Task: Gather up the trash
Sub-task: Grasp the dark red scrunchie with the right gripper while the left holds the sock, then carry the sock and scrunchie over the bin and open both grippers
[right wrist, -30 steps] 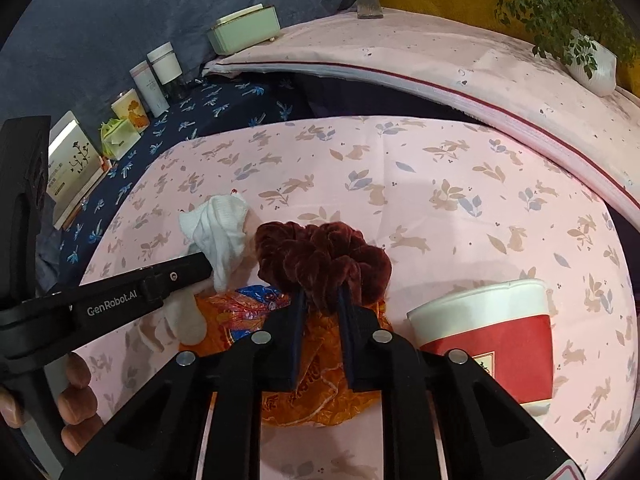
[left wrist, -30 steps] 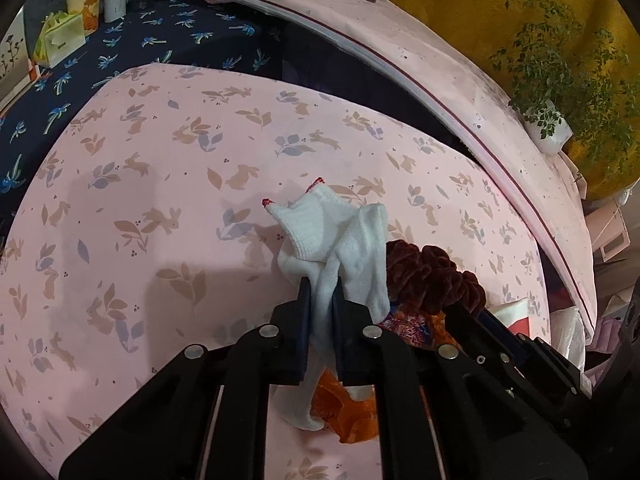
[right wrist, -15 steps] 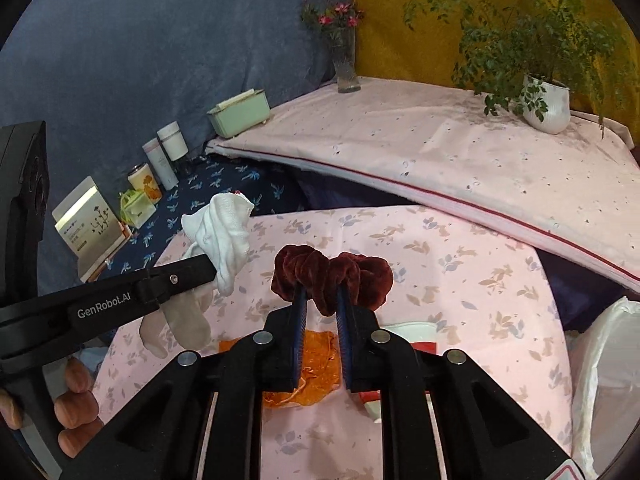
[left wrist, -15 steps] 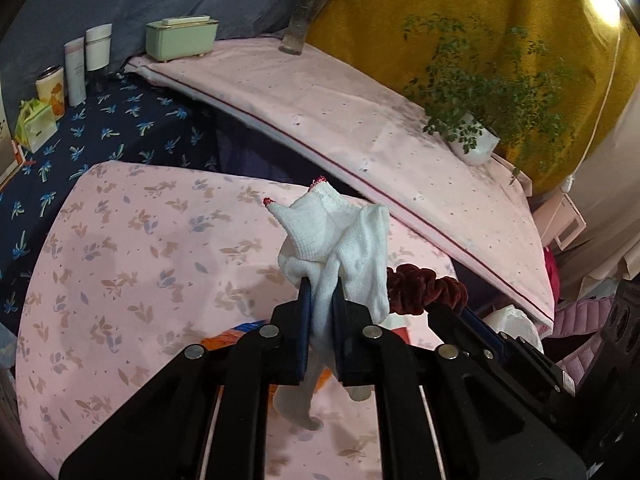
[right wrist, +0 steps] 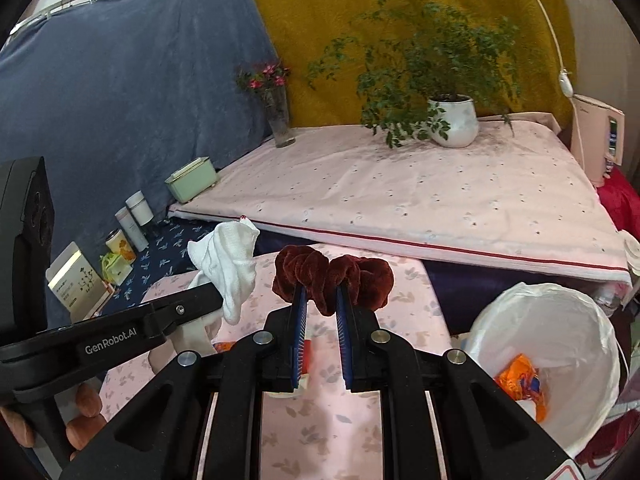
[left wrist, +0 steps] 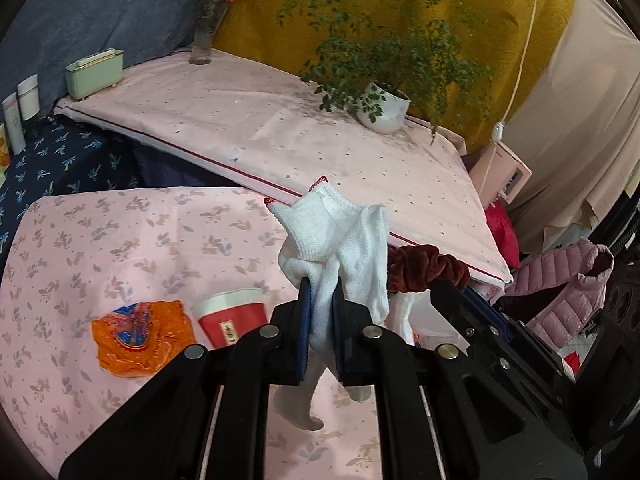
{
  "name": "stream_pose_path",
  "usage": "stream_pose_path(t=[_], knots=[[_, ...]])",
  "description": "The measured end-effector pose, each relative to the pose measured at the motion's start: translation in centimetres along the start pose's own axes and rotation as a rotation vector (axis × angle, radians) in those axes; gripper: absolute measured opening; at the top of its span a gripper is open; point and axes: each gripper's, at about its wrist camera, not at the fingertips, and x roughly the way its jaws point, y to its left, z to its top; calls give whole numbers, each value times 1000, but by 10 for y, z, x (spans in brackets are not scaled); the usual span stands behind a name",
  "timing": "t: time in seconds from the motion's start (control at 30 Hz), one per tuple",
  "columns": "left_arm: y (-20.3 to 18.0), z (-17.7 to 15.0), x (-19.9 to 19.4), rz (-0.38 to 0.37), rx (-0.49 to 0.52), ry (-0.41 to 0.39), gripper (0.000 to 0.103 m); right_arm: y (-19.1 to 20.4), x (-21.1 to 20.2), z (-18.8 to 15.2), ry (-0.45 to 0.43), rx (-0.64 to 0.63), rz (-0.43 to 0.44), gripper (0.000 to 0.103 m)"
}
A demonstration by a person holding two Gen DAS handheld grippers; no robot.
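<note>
My left gripper (left wrist: 321, 292) is shut on a white sock (left wrist: 332, 236), which hangs in the air above the pink rabbit-print table (left wrist: 120, 240). On that table lie an orange wrapper (left wrist: 140, 332) and a red paper cup (left wrist: 232, 316) on its side. Beside it, my right gripper (right wrist: 320, 296) is shut on a dark red velvet scrunchie (right wrist: 332, 276), also held up. The white sock (right wrist: 228, 256) and the left gripper (right wrist: 208, 300) show at the left of the right wrist view. A white-lined bin (right wrist: 560, 312) stands low at the right, with an orange wrapper (right wrist: 520, 380) inside.
Behind the table runs a raised pink-covered surface (right wrist: 400, 200) with a potted plant (right wrist: 452, 124), a flower vase (right wrist: 280, 120) and a green box (right wrist: 192, 178). Bottles and cartons (right wrist: 128, 220) stand on dark blue cloth at the left. A pink jacket (left wrist: 568, 280) lies at the right.
Both grippers have risen and swung right with the sock and the scrunchie. The wrapper and cup stay on the table, and the bin has come into view.
</note>
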Motion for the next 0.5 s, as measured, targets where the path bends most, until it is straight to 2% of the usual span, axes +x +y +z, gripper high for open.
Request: stream_pose_path(t=[0.23, 0.5], knots=[[-80, -16, 22, -51, 106, 42, 9, -71, -35, -8, -34, 92, -78, 14], [-141, -35, 52, -119, 182, 110, 9, -139, -60, -24, -44, 191, -168, 14]])
